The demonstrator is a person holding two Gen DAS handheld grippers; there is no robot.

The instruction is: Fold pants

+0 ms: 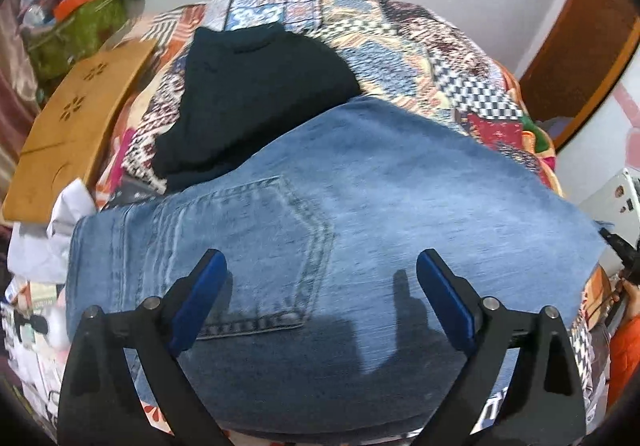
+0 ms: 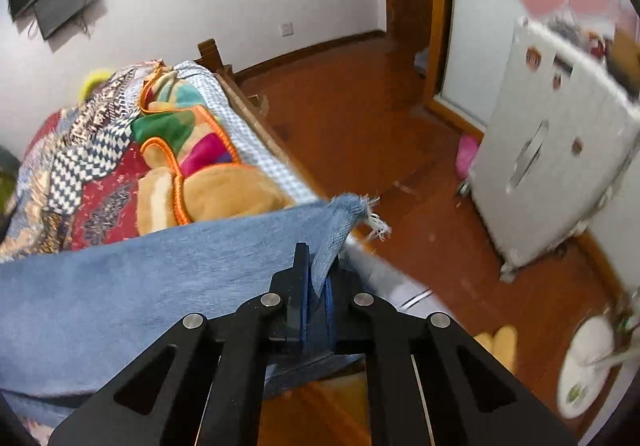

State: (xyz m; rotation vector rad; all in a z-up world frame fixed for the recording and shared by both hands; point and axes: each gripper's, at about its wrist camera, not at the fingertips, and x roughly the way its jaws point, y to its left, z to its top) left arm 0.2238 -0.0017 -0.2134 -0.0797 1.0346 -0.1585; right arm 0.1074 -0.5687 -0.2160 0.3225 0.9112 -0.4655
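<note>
Right wrist view: right gripper [image 2: 318, 270] pinches the frayed hem of the jeans [image 2: 120, 286]; left gripper [image 1: 320, 266] spread above them. Denim: heavy, limp; best gripped at hems or waistband.

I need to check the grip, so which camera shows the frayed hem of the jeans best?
The right wrist view. There the frayed hem sits just beyond the right claw, which is shut on the jeans. The left wrist view shows only a blurred bit of it at the far right edge.
</note>
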